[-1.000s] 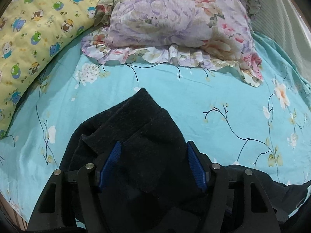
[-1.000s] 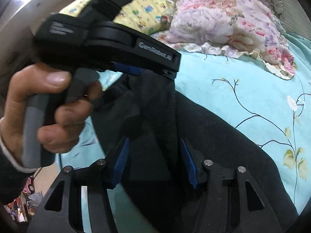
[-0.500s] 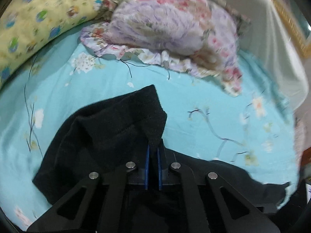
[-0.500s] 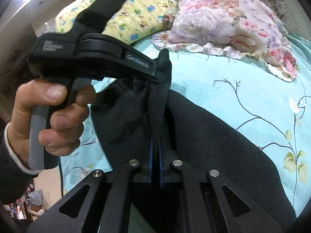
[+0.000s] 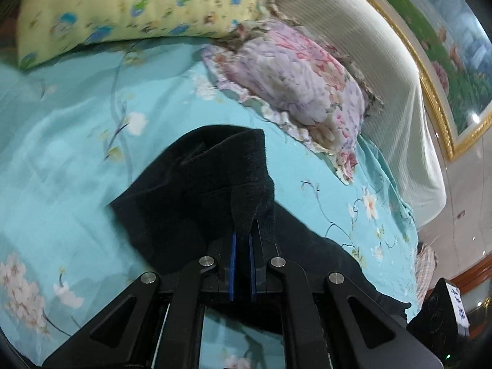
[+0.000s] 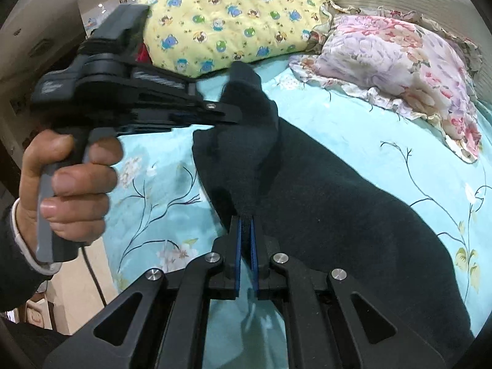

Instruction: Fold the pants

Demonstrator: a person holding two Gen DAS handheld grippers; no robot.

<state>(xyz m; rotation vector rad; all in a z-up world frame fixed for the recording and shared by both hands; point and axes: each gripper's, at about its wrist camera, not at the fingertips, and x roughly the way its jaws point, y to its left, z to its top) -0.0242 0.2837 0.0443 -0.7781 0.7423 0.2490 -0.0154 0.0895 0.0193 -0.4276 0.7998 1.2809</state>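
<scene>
The left gripper [image 5: 242, 233] has its blue-padded jaws pinched tight on a fold of the dark pants [image 5: 196, 190], the cloth rising as a small peak just beyond the tips and then spreading away to the left and back down toward the camera. The right gripper [image 6: 245, 220] is likewise clamped hard on the same garment, a narrow ridge of fabric caught between its pads, with the rest of the pants running off to the right across the turquoise flowered bedsheet [image 6: 353, 129]. Seen from the right wrist, the left gripper comes in from the left, held by a hand [image 6: 67, 190] wrapped round its grey handle, and its tips meet the pants at an upper edge of the cloth (which stands up in a dark point behind them). The stretch between the two grips is lifted off the sheet. Beyond the pants lie a yellow cartoon-print pillow [image 6: 227, 21] and a pink floral pillow [image 6: 396, 61].
</scene>
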